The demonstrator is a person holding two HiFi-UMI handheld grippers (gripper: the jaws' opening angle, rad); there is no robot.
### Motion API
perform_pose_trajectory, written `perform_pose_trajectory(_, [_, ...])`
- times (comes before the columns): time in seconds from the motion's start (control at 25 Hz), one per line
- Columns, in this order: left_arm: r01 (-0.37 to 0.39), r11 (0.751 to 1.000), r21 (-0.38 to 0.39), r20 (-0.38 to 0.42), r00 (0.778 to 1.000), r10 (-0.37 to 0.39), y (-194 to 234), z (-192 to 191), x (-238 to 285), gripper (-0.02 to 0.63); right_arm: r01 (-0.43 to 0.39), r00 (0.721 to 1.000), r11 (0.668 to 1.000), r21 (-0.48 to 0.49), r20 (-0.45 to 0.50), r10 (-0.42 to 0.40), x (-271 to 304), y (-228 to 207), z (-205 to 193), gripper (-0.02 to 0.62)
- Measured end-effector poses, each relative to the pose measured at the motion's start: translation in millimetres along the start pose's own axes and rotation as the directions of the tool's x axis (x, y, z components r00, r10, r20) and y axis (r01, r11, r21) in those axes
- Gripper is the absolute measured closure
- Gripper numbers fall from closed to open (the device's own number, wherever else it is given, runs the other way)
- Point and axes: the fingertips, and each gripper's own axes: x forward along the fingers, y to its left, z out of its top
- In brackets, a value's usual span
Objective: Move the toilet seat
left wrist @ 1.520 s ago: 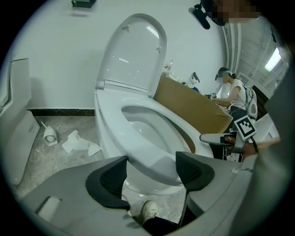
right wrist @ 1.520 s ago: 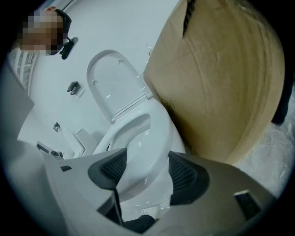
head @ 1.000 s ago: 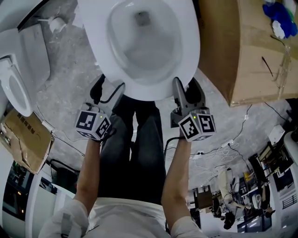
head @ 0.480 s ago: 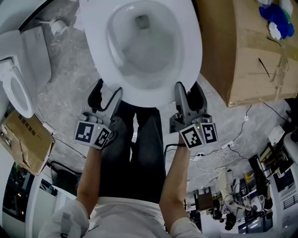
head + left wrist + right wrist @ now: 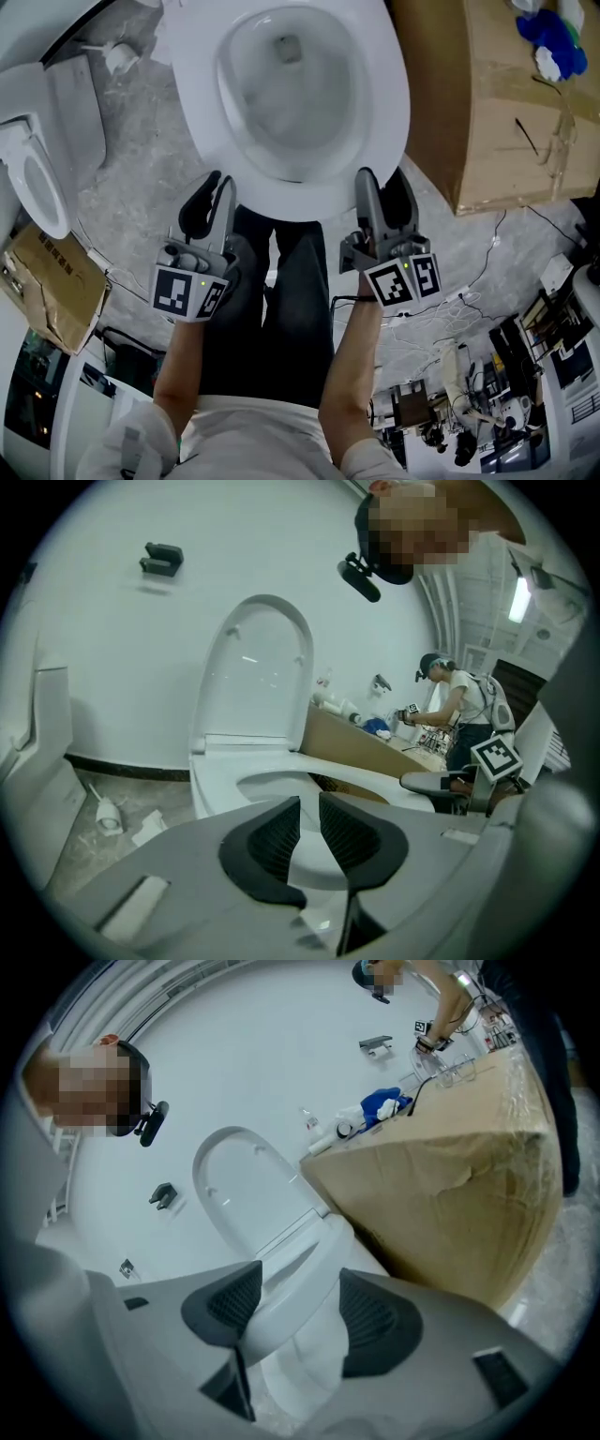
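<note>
Lying flat on its bowl, the toilet seat (image 5: 298,199) fills the head view at 12 o'clock, and the left gripper view shows its lid (image 5: 258,667) tipped up against the white wall behind it. The left gripper (image 5: 218,183) points at the seat's front rim at about 7 o'clock of the ring, with its tips right at the rim's edge. Its jaws have just been closing and now stand close together with only a thin slit left — the white of the seat shows through that slit, yet neither pad can be seen pressing on it. The right gripper (image 5: 380,183) meets the rim at about 5 o'clock of the ring with its jaws spread wide. In its own view the front of the seat and bowl sits in the gap between the pads, touching neither as far as can be told. The left marker cube (image 5: 187,291) and the right marker cube (image 5: 405,278) sit toward 6 o'clock from the tips, with the person's dark trousers (image 5: 281,300) between them. A cardboard box (image 5: 487,103) stands just beside the toilet at 2 o'clock, a second toilet (image 5: 33,178) stands at 9 o'clock on the grey floor (image 5: 141,178), and a clutter of cables and equipment (image 5: 450,394) spreads at 4 o'clock.
</note>
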Motion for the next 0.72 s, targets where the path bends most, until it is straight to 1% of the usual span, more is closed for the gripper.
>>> perform_pose_trajectory(0.04, [0.011,1.000,0.015,0.002,1.000,-0.011,-6,2,1,0.540,-0.001,1.000,1.000,0.005,0.004,0.001,0,1,1,0.333])
perform_pose_trajectory(0.16, [0.042,0.999,0.033,0.007,0.999,-0.042,-21,8,4,0.589,-0.007,1.000,1.000,0.018,0.017,0.007,0,6,6,0.331])
perform_pose_trajectory(0.24, [0.046,0.998,0.041,0.006,0.999,-0.046,-26,10,5,0.611,-0.011,1.000,1.000,0.028,0.027,0.010,-1,8,9,0.331])
perform_pose_trajectory(0.32, [0.051,0.998,0.046,0.000,0.999,-0.051,-28,11,5,0.612,-0.016,0.999,0.999,0.041,0.041,0.014,-1,10,13,0.331])
perform_pose_trajectory(0.44, [0.082,0.995,0.051,-0.012,0.997,-0.082,-35,11,4,0.612,-0.027,0.998,0.998,0.061,0.064,0.023,-2,15,20,0.330])
perform_pose_trajectory(0.6, [0.118,0.990,0.080,0.006,0.993,-0.119,-49,18,6,0.612,-0.034,0.997,0.997,0.075,0.078,0.028,-2,18,25,0.329])
perform_pose_trajectory(0.72, [0.121,0.989,0.083,0.004,0.993,-0.122,-53,23,8,0.612,-0.039,0.995,0.996,0.083,0.092,0.031,-2,20,31,0.328])
